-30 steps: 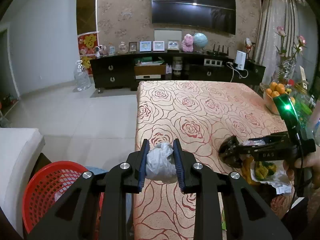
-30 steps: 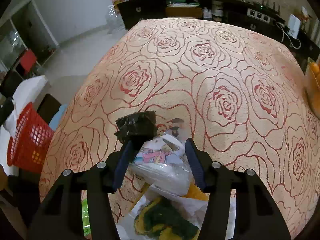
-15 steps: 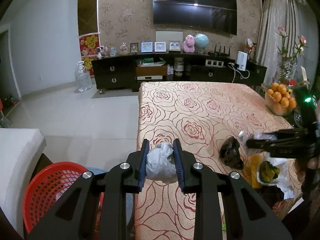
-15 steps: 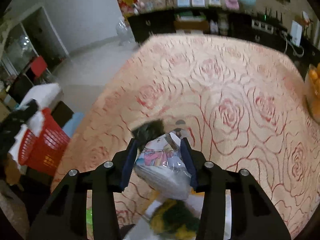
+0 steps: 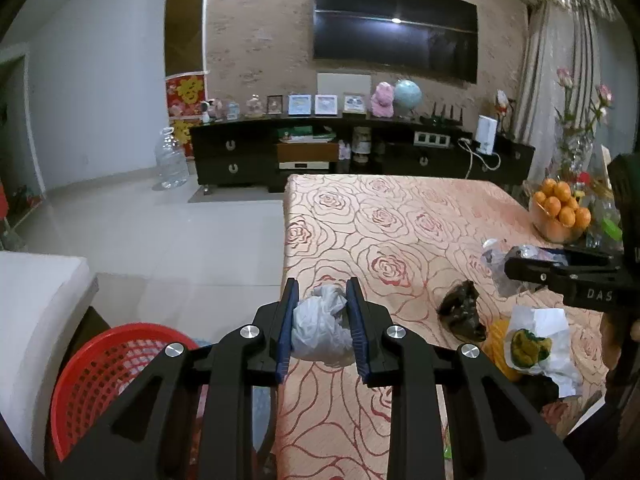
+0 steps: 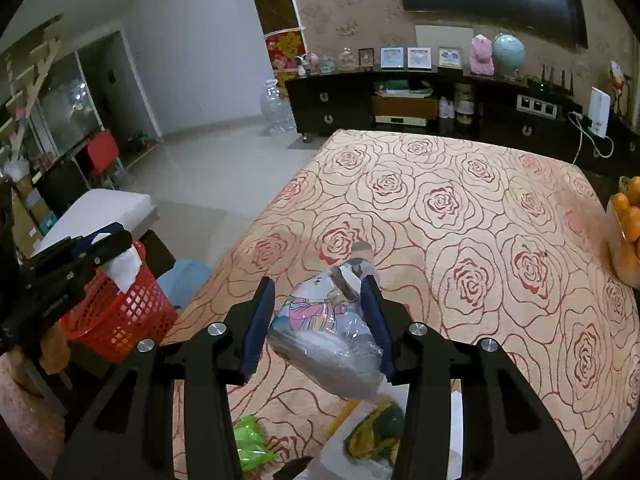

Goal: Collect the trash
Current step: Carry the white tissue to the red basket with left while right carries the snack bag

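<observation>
1. Between the blue pads of the left claw (image 5: 322, 322), a crumpled white plastic wad (image 5: 320, 330) is sitting clamped, hanging over the near edge of the worktop (image 5: 400, 224).
2. The worktop is wearing a peach cloth, smooth, printed with red outlined roses.
3. The right claw (image 6: 318, 322) is gripping a clear crinkled plastic packet (image 6: 326, 332) with a cartoon figure printed on it, held above the cloth.
4. A dark, shiny, crumpled wrapper (image 5: 462, 316) is lying on the cloth, just beside a white paper (image 5: 544, 332) carrying green-and-yellow scraps (image 5: 528, 348).
5. A red round lattice-walled plastic basket (image 5: 108, 376) is standing on the floor beside the worktop; what it is holding cannot be told.
6. A bowl of oranges (image 5: 560, 216) is sitting at the worktop's far right edge.
</observation>
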Available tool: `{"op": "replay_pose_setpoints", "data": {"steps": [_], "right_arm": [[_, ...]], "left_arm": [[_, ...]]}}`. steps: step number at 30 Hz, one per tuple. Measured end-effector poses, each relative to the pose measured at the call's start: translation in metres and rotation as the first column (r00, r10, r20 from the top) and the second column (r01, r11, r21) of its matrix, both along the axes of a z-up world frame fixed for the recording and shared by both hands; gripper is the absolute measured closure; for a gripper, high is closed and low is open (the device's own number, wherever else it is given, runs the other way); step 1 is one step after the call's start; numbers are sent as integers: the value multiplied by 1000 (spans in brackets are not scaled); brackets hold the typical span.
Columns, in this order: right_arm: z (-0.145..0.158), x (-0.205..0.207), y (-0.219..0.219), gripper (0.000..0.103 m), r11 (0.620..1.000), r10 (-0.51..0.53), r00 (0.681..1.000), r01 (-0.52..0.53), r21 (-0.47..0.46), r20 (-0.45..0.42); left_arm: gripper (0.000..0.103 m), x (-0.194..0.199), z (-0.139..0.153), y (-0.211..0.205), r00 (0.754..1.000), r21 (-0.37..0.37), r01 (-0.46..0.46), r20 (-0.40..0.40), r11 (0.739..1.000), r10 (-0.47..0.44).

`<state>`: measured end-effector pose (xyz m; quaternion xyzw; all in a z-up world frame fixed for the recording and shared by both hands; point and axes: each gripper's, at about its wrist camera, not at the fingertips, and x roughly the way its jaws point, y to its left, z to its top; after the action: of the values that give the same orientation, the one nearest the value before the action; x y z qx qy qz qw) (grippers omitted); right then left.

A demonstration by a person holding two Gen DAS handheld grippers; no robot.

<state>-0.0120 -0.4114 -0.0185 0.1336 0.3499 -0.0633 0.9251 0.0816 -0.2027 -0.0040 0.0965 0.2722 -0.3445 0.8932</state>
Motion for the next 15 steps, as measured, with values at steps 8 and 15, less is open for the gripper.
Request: {"op": "replay_pose_setpoints", "data": {"steps": [8,15], "right_arm": [[1,4,20,59,999,36,999,-36,7,12],[5,9,43,59,997,73,997,-73,14,33]], "left_arm": [[79,1,-1,35,997,-30,-78,-32,997,77],[79,2,-3,84,982,-8,-185,-34,983,185]]}}
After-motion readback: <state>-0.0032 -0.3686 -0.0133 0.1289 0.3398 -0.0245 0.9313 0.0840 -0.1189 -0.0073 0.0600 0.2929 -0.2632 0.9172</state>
